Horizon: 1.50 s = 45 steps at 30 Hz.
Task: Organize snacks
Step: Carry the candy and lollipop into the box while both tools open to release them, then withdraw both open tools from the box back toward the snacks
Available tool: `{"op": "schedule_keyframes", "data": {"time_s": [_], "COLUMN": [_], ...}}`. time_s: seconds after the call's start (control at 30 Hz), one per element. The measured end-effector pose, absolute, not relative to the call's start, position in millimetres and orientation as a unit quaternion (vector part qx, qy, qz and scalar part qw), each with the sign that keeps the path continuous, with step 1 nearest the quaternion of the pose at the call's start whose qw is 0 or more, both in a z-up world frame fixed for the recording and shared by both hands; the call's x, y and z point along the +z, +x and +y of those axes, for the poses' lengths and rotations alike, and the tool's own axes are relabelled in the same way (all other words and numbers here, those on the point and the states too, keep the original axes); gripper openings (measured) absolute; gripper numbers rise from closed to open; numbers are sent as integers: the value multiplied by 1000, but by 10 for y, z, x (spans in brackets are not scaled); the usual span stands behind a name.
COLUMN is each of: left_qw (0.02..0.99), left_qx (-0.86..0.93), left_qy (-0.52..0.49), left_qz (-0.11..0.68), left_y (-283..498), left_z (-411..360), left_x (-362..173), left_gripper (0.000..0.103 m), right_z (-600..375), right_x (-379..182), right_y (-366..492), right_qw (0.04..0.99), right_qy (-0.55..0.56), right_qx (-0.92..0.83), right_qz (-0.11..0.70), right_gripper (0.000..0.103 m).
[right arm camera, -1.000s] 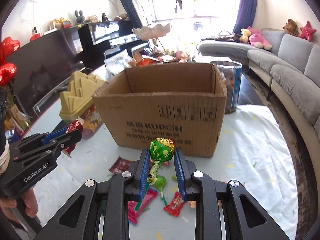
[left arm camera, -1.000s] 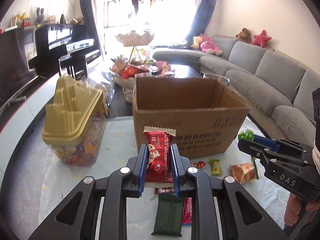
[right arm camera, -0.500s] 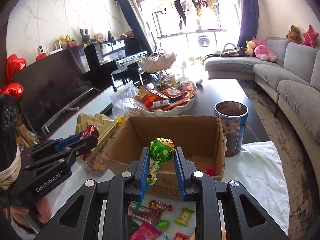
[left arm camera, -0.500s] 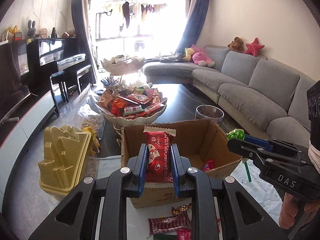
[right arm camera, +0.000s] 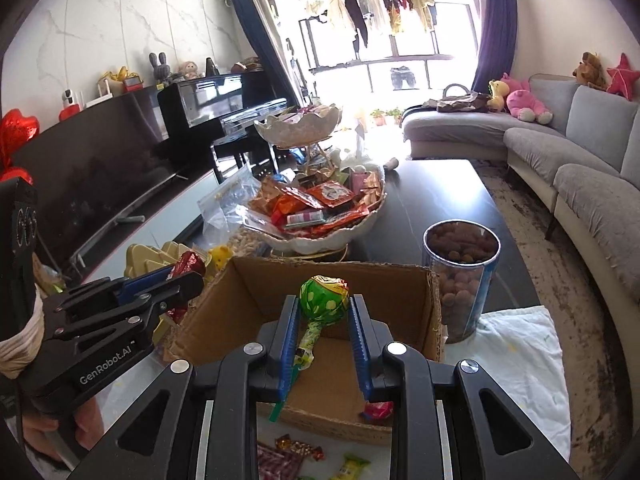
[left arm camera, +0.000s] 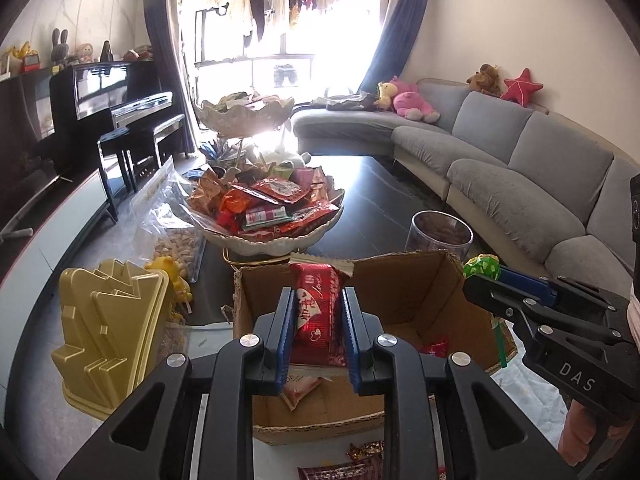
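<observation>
Left wrist view: my left gripper [left arm camera: 316, 320] pinches a red foil snack packet [left arm camera: 317, 316] above the open brown cardboard box [left arm camera: 432, 296]; my right gripper [right arm camera: 325, 322] pinches a green foil-wrapped lollipop [right arm camera: 324, 300].

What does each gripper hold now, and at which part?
The left gripper clamps a red snack packet by its long side edges, near the middle. The right gripper clamps a green lollipop by its wrapped head; the stick hangs below.

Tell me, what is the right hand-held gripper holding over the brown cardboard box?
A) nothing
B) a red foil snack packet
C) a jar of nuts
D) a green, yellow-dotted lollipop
D: in the right wrist view, the right hand-held gripper pinches a green, yellow-dotted foil-wrapped lollipop above the open brown cardboard box.
</observation>
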<state>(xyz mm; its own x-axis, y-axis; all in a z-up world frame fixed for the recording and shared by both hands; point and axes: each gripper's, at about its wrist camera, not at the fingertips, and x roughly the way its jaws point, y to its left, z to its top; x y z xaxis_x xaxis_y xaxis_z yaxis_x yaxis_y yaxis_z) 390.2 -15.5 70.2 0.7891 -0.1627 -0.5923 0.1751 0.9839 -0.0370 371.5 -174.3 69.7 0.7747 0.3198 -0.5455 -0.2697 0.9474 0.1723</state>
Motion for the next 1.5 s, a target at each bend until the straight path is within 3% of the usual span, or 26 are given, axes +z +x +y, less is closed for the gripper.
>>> {"op": "schedule_keyframes", "data": {"time_s": [0.03,0.07,0.1,0.17,0.27,0.77,1.5], "left_qw": [947,950,953,955,955,965,942], "left_qx": [-82,-75,-72,-63,-64,-56,-98], "left_qy": [12,13,12,19,24,40,39], "left_qz": [309,303,295,288,288,255,320], "left_y": [3894,3875,3842,3787,3691,2997,2300], "left_z": [-161,-146,-131,-118,-110,-46,-196], "left_x": [694,698,697,698,694,811,142], "left_gripper": [36,53,62,63,69,84,85], "right_z": [-1741,-1743,-1742,-1763,-1755,-1690,-1923], "right_x": [693,687,678,673,638,583,40], "right_y": [3728,3738,3739,3698,3621,3012,2273], "right_qw": [943,946,946,950,949,951,945], "right_qy": [38,31,25,24,18,11,17], "right_qx": [152,146,140,136,138,154,119], "right_qz": [293,290,290,282,282,267,305], "right_gripper": [26,29,42,52,52,52,52]}}
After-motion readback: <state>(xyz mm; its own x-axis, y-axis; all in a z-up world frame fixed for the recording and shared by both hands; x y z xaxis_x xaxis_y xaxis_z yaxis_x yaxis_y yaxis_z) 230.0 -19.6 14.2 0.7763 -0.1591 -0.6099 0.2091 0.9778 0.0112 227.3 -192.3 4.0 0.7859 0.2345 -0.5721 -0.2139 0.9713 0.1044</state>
